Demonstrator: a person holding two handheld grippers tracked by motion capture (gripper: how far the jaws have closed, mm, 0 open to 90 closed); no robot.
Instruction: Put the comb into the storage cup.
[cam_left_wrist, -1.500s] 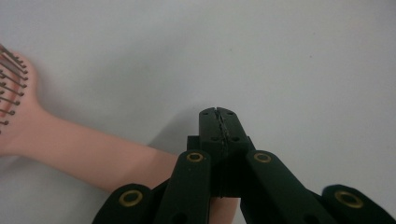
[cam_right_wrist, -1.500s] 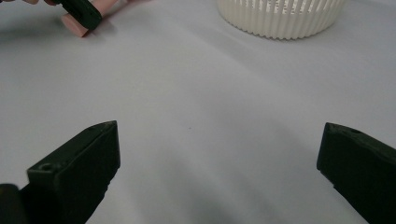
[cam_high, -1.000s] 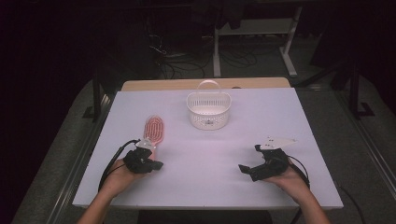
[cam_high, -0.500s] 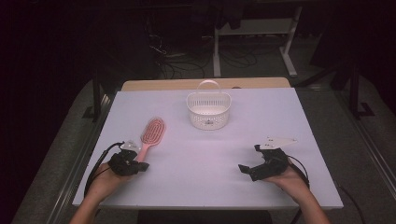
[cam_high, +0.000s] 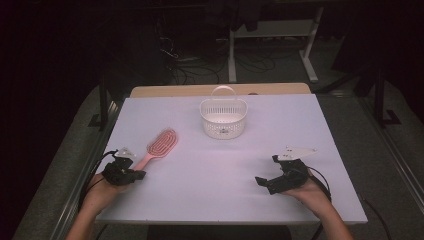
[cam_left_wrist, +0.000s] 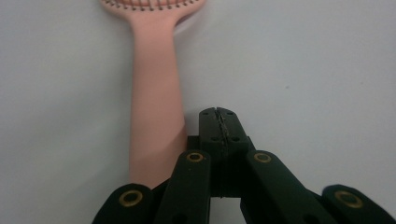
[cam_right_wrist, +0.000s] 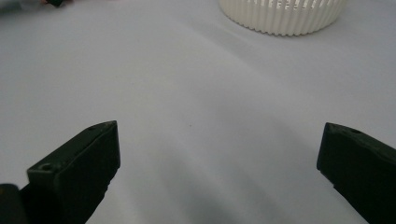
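Where the table (cam_high: 215, 165) lies: one hairbrush (cam_high: 159, 145), one basket (cam_high: 223, 117), left gripper (cam_left_wrist: 219, 122) closed empty, right gripper (cam_right_wrist: 219, 163) apart.

Basket (cam_high: 223, 118) at table (cam_high: 320, 130) centre, toward far edge. Hairbrush (cam_high: 158, 147) flat on table, left and nearer (handle toward near-left corner). Left gripper (cam_high: 131, 173) just beside handle end; right gripper (cam_high: 267, 174) well apart, near-right.

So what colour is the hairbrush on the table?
Pink. The hairbrush shows whole in the high view; its handle shows close up in the left gripper view.

Dark lab, floor cables (cam_high: 190, 60), white table (cam_high: 220, 170)
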